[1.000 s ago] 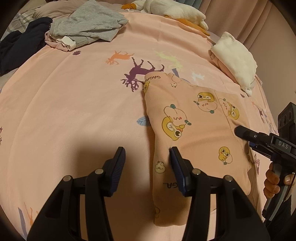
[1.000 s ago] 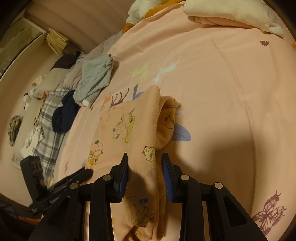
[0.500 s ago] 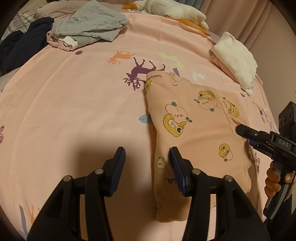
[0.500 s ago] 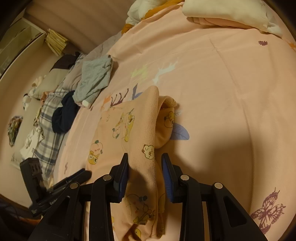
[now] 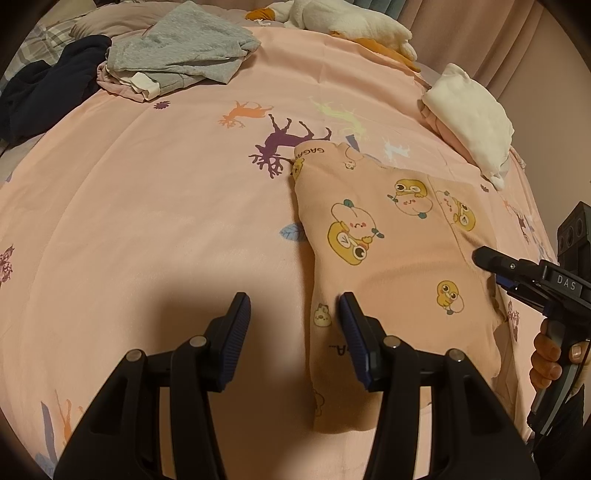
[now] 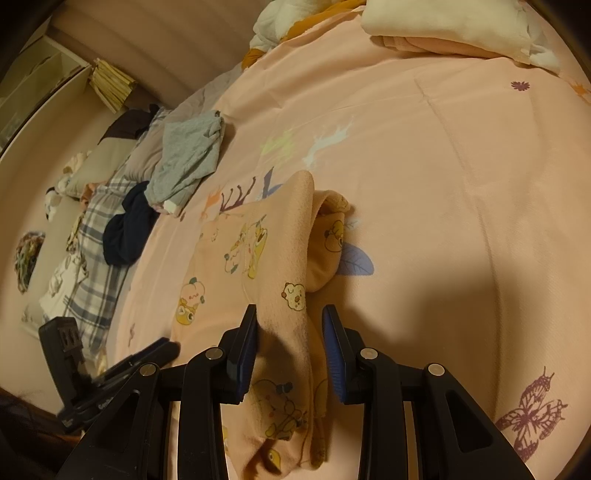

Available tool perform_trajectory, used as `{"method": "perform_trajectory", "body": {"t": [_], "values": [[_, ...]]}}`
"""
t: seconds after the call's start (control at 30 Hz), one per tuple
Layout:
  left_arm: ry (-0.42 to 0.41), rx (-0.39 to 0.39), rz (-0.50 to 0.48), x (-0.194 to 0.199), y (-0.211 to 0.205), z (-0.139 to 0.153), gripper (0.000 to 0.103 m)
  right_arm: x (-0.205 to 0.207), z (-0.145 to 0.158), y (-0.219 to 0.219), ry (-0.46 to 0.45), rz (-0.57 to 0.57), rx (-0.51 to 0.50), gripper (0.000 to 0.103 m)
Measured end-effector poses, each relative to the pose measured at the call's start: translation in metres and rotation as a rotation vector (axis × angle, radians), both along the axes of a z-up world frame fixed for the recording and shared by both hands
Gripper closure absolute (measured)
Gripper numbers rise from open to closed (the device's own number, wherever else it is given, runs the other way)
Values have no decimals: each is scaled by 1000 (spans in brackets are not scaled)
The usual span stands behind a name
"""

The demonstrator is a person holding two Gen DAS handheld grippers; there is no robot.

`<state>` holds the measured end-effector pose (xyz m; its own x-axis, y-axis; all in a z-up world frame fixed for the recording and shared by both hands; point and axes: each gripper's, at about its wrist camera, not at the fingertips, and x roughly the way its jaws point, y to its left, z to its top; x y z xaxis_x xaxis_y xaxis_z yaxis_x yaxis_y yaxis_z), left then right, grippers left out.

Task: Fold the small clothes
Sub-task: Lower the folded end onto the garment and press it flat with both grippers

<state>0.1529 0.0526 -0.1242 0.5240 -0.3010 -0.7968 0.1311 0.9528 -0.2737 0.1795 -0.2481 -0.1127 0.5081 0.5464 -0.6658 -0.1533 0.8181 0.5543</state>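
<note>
A small peach garment with yellow cartoon prints (image 5: pixel 391 258) lies partly folded on the pink bedspread (image 5: pixel 147 221). My left gripper (image 5: pixel 293 325) is open and empty at the garment's left edge, its right finger over the cloth. My right gripper (image 6: pixel 290 343) is open, with a raised fold of the garment (image 6: pixel 291 288) standing between its fingers. The right gripper also shows in the left wrist view (image 5: pixel 491 260) at the garment's right side. The left gripper shows in the right wrist view (image 6: pixel 162 350).
A grey garment pile (image 5: pixel 181 51) and a dark garment (image 5: pixel 44 92) lie at the far left. A folded cream stack (image 5: pixel 472 118) sits at the far right. A plush toy (image 5: pixel 351 26) lies at the back. Plaid bedding (image 6: pixel 92 240) borders the bed.
The left gripper has shifted slightly, so the garment sits a little lower and further right in its view. The right gripper's fingers stand a little wider around the fold.
</note>
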Motion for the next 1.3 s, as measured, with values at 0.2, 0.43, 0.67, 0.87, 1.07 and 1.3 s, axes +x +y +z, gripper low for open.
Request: {"method": "perform_trajectory", "body": {"t": [0.2,0.43,0.67,0.87,1.07,1.3], "values": [[-2,7,4,-4,1,1,52,2,0,-2,0,0,-3,70],[-1,10,11,-6,0,2,52,3,0,-2,1,0,-3,70],[-2,21,22,-10,0,4,52,5,0,-8,-2,-3,-9,70],[5,33,37,-14,2,4,55,4,1,-6,-3,-3,-11,70],[11,35,54,-19,5,4,55,2,2,-8,-5,-3,-10,70],[7,34,60,-23,5,6,55,1,3,-10,-6,-4,-10,70]]}}
